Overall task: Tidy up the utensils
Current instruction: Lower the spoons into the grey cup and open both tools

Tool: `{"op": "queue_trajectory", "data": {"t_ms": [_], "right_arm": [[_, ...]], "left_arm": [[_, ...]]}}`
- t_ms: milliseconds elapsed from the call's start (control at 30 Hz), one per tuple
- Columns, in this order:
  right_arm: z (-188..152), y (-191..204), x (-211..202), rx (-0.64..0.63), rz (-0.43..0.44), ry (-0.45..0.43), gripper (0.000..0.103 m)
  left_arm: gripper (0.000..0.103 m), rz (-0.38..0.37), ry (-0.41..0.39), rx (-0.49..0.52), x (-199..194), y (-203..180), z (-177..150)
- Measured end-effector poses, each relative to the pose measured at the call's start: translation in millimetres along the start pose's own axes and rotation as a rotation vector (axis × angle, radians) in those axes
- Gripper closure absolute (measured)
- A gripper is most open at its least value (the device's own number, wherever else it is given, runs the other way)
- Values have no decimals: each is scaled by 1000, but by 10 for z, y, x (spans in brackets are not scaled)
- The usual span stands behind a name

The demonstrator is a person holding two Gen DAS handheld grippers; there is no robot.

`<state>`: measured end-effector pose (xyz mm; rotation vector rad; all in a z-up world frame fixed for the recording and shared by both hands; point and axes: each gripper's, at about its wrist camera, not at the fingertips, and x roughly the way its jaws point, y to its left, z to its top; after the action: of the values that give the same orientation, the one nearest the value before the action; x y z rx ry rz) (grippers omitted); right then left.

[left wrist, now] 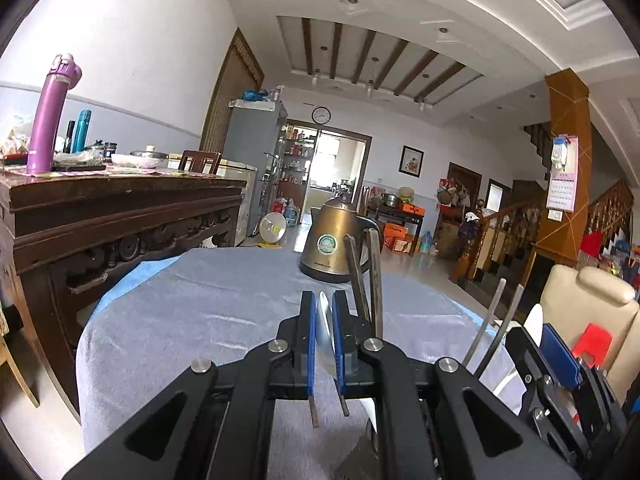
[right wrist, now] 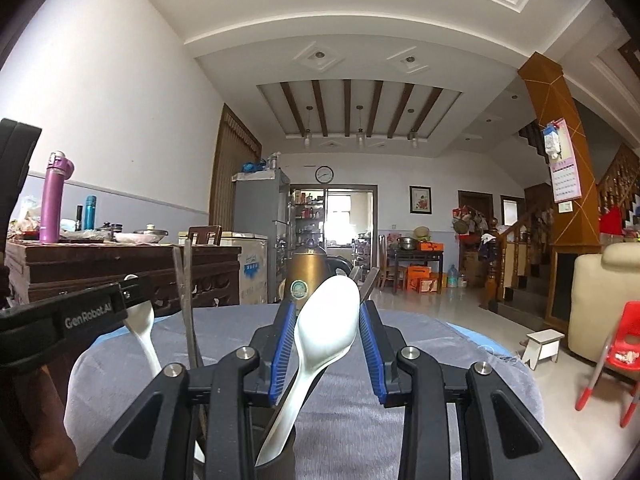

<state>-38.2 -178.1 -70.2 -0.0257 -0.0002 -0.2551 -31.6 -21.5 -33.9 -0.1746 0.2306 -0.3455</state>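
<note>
My left gripper (left wrist: 323, 320) is shut on a white spoon (left wrist: 325, 332), seen edge-on between the blue pads. In the right wrist view this gripper (right wrist: 136, 286) comes in from the left with the same spoon (right wrist: 142, 324) hanging under it. My right gripper (right wrist: 327, 320) is shut on the bowl of another white spoon (right wrist: 330, 316). That spoon's handle runs down toward a dark holder (right wrist: 282, 466) at the bottom edge. A pair of dark chopsticks (left wrist: 362, 280) rises just right of the left gripper. Metal chopsticks (right wrist: 186, 300) stand between the two grippers.
A grey cloth covers the round table (left wrist: 192, 320) under both grippers. A brass kettle (left wrist: 332, 240) stands at its far edge. To the left is a dark wooden sideboard (left wrist: 120, 216) with bottles, to the right a cream armchair (left wrist: 588, 300) and a red child's chair (right wrist: 624, 344).
</note>
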Motion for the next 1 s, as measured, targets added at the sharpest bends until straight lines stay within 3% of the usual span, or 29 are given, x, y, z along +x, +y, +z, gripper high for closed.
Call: {"op": "queue_trajectory", "data": {"t_ms": [200, 433, 667, 700, 733, 767, 800, 933, 1000], "right_arm": [[2, -87, -65, -12, 21, 33, 67], [-35, -88, -118, -46, 67, 77, 67], [-56, -115, -104, -36, 102, 121, 66], [-59, -132, -106, -31, 104, 129, 65], [-57, -140, -105, -24, 108, 135, 54], [-55, -157, -102, -12, 115, 145, 36], [-57, -179, -105, 2, 119, 151, 32], [-28, -228, -141, 16, 106, 126, 32], [-21, -277, -145, 34, 90, 125, 32]], "left_arm": [[95, -30, -5, 45, -99, -42, 8], [95, -99, 52, 103, -128, -99, -60], [94, -100, 72, 107, -159, -82, -60], [94, -97, 74, 105, -158, -71, -56], [94, -92, 76, 102, -154, -61, -54], [94, -86, 78, 98, -153, -52, -55], [93, -80, 82, 94, -145, -39, -60], [91, -59, 106, 80, -100, 14, -82], [83, -46, 114, 73, -95, 35, -96]]}}
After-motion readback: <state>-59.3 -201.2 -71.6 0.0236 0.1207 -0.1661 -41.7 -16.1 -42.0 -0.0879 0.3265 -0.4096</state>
